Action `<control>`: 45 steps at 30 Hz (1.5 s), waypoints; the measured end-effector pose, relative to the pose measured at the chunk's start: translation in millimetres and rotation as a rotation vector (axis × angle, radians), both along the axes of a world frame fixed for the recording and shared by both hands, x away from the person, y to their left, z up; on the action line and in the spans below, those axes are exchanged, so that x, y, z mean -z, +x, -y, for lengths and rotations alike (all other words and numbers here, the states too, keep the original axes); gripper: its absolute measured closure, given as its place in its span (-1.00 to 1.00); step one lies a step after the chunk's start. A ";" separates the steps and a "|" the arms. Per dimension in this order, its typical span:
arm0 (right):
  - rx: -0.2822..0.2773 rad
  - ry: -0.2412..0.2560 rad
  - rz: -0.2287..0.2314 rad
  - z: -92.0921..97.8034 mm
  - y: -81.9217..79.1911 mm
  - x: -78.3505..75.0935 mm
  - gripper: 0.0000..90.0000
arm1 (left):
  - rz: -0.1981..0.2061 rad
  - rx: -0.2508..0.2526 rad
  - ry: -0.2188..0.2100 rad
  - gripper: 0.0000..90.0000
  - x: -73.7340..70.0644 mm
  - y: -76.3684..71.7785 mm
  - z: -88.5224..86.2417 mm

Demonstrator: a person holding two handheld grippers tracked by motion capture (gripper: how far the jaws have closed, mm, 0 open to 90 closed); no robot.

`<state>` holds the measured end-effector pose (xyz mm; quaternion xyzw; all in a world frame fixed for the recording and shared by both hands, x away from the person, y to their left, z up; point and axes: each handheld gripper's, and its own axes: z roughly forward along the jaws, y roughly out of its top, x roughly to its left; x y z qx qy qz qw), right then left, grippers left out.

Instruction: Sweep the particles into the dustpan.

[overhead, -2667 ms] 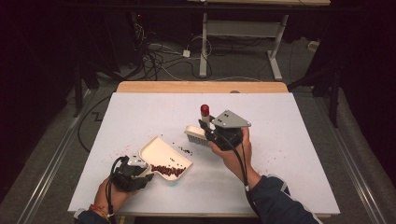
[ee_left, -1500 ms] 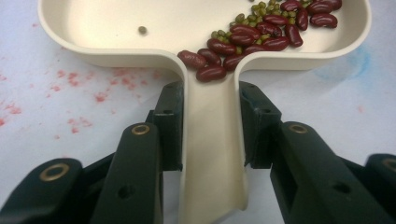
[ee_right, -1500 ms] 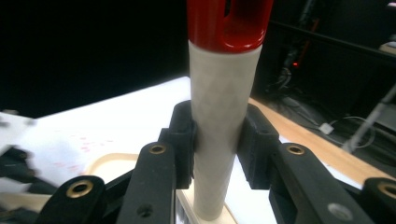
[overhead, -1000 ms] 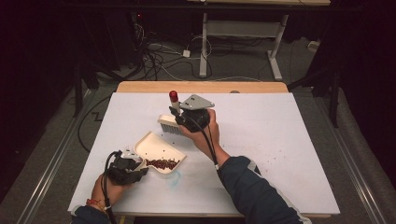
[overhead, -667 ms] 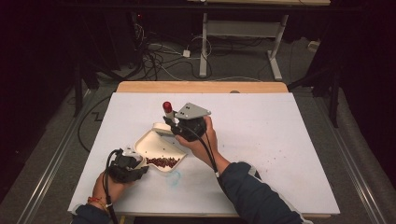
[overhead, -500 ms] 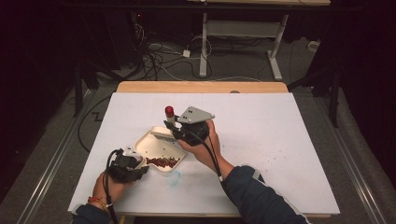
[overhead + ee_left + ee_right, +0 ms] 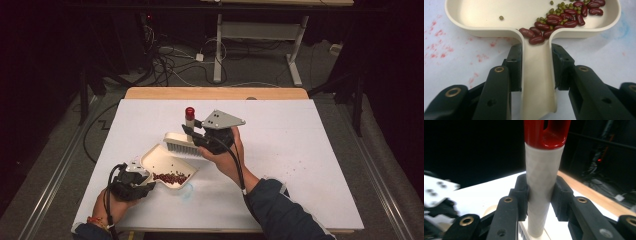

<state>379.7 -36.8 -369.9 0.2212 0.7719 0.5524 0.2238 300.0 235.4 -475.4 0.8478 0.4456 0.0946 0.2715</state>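
Observation:
A cream dustpan (image 7: 161,161) lies on the white table (image 7: 300,130), with red kidney beans (image 7: 170,177) and small green beans (image 7: 549,12) piled at its near end. My left gripper (image 7: 144,176) is shut on the pan's handle (image 7: 537,87), one jaw on each side. A cream hand brush (image 7: 181,145) stands bristles-down at the pan's far edge. Its upright handle (image 7: 542,182) ends in a red cap (image 7: 190,111). My right gripper (image 7: 194,132) is shut on that handle just below the cap.
A few loose beans (image 7: 301,163) are scattered on the table to the right. A faint blue smear (image 7: 187,194) marks the table beside the pan, and red stains (image 7: 439,40) lie on its other side. Cables and table legs lie on the floor beyond the far edge.
My right gripper carried the brush left across the table to the pan's far edge, then drew it slightly nearer and right. The left gripper and pan have hardly moved.

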 end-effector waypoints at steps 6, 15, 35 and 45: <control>0.070 -0.003 0.015 4.6 12.2 1.8 0.55 | 0.002 -0.011 -0.008 0.41 -0.9 -9.7 -7.0; 0.161 -0.045 0.032 -13.6 34.3 18.9 0.55 | -0.016 -0.024 -0.025 0.41 4.8 5.9 -6.7; -0.069 -0.063 -0.009 -35.9 -14.8 23.5 0.55 | -0.011 -0.029 -0.007 0.41 6.1 12.3 -3.3; -0.128 -0.060 -0.021 -27.4 -30.1 13.4 0.55 | -0.005 -0.009 0.003 0.41 6.4 12.3 -0.6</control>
